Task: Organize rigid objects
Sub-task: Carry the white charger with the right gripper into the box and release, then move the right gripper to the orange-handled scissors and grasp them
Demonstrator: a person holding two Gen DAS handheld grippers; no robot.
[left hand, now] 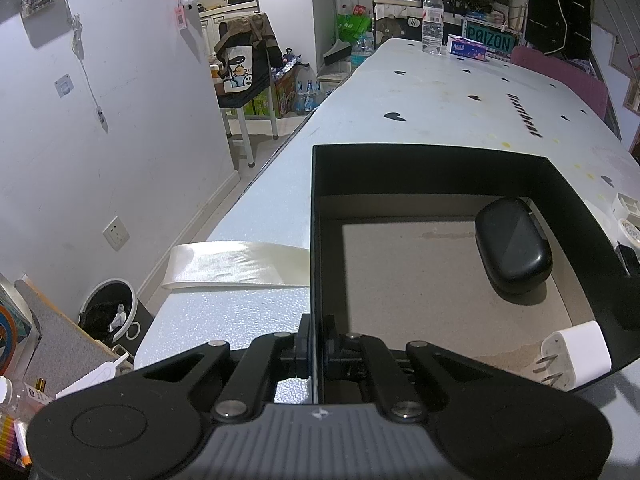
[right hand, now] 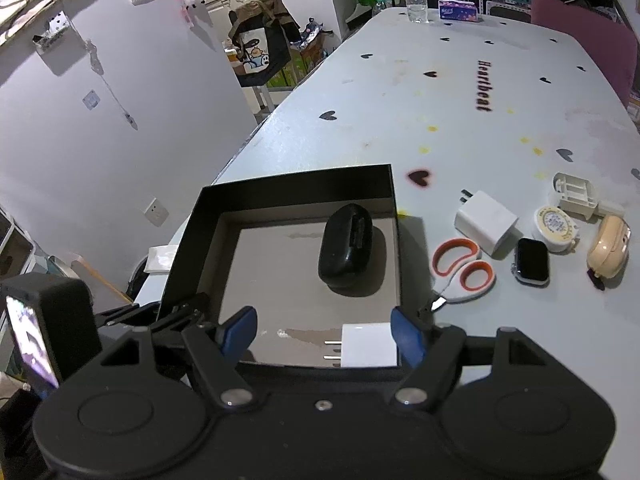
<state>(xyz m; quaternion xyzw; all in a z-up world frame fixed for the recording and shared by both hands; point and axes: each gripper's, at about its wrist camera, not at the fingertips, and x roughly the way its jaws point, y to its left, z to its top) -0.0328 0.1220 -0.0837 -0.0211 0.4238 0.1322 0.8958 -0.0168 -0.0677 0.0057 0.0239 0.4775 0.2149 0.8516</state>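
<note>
The left hand-held gripper [left hand: 316, 350] is pressed together on the near-left wall of the black box [left hand: 316, 216], one finger outside and one inside, which steadies the box on the worktop [right hand: 400, 92].

The right hand-held gripper [right hand: 322, 334] hangs above the near edge of the box with its blue pads [right hand: 240, 330] spread wide and nothing between them. Directly below and just ahead of it, in the near right corner of the box, lies a white charger [right hand: 370, 344] with its prongs pointing to the gripper's left. A black case [right hand: 346, 250] lies farther ahead inside the box.

The items not yet boxed lie ahead and to the right of the right gripper, outside the box's right wall: the orange-handled scissors [right hand: 464, 268] nearest, a second white charger [right hand: 486, 222], then a smartwatch [right hand: 532, 260]. The scissors' long axis runs diagonally, with the handles away and the blade tip toward the gripper. The right gripper is the nearer and is free, so the next pick likely falls to it, with a rightward reach.
</note>
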